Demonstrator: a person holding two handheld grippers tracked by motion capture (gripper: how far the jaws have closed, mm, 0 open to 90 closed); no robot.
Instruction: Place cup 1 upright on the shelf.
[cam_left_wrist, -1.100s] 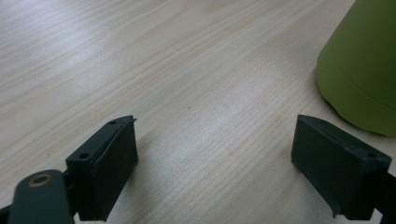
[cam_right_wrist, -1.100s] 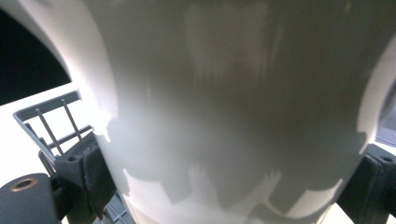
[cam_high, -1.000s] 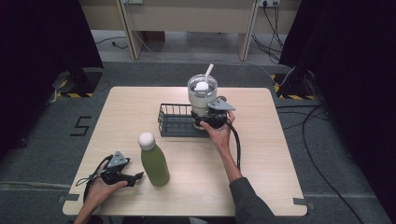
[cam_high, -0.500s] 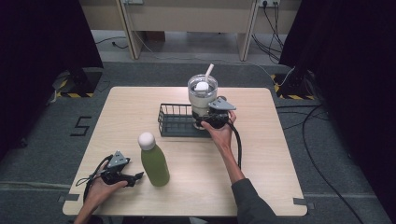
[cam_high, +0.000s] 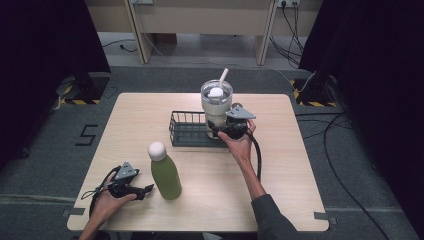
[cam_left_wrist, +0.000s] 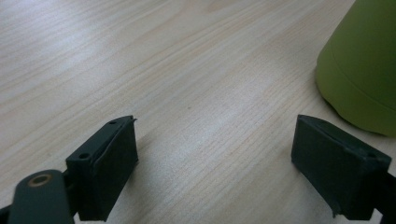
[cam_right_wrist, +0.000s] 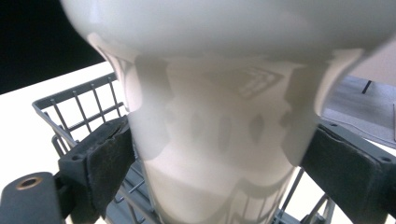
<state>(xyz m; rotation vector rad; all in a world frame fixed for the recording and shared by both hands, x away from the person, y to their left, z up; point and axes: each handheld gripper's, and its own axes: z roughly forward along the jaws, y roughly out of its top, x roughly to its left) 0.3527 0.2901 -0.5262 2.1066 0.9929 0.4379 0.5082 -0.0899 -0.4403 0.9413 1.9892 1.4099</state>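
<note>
White tumbler (cam_right_wrist: 219, 140) in basket (cam_high: 187, 131): right tongs (cam_right_wrist: 219, 158) just closed onto it; left tongs (cam_left_wrist: 215, 163) open, empty.

In your right gripper view the white tumbler (cam_right_wrist: 219, 140) is so close that its top and its bottom are both cut off by the picture's edges, and its surface is blurred. The wire basket (cam_right_wrist: 79, 112) behind it is mostly hidden by the tumbler. In your left gripper view the green bottle (cam_left_wrist: 362, 65) is cut off at the right and top edge, so you see only its lower part. In the high view, your right hand (cam_high: 239, 146) covers the lower part of the tumbler, and the basket floor under it cannot be seen.
</note>
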